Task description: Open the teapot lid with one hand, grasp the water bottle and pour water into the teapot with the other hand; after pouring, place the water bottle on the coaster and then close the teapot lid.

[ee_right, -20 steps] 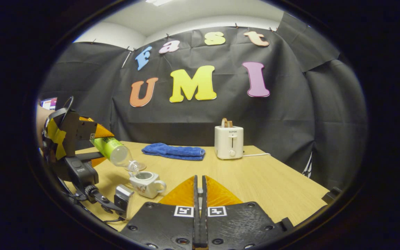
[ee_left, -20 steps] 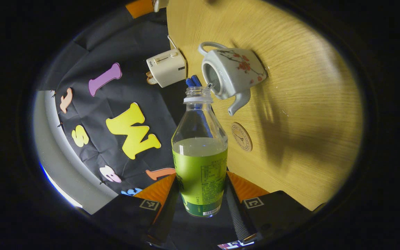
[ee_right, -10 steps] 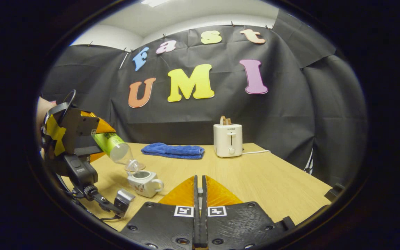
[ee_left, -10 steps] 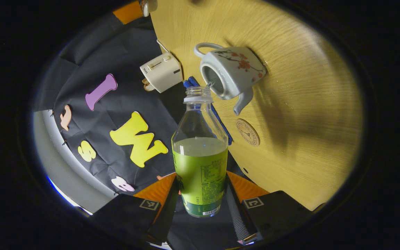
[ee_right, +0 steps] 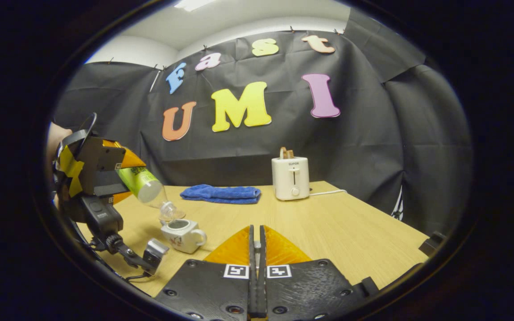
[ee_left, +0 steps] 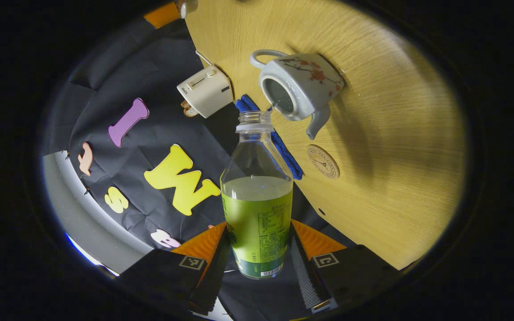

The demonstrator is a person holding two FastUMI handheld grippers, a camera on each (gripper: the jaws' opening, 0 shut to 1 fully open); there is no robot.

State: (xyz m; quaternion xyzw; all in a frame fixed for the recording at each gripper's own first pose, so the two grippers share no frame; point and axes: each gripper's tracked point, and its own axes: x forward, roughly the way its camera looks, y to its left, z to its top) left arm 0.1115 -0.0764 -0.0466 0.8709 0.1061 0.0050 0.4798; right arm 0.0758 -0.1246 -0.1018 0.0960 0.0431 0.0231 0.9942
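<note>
My left gripper is shut on a water bottle with a green label, tipped over so its uncapped mouth hangs just above the open white teapot. A thin trickle runs from the mouth into the pot. A round coaster lies near the spout. In the right gripper view the left gripper holds the bottle slanted over the teapot. My right gripper has its fingers pressed together above the table. A small white lid shows at its fingers in the left gripper view.
A white toaster with its cord stands at the back of the wooden table. A folded blue cloth lies left of it. A hand behind the left gripper and a cable hang at the table's left edge.
The left gripper has lifted the bottle slightly and kept it tipped over the teapot. The right gripper has drifted a little, its fingers staying together.
</note>
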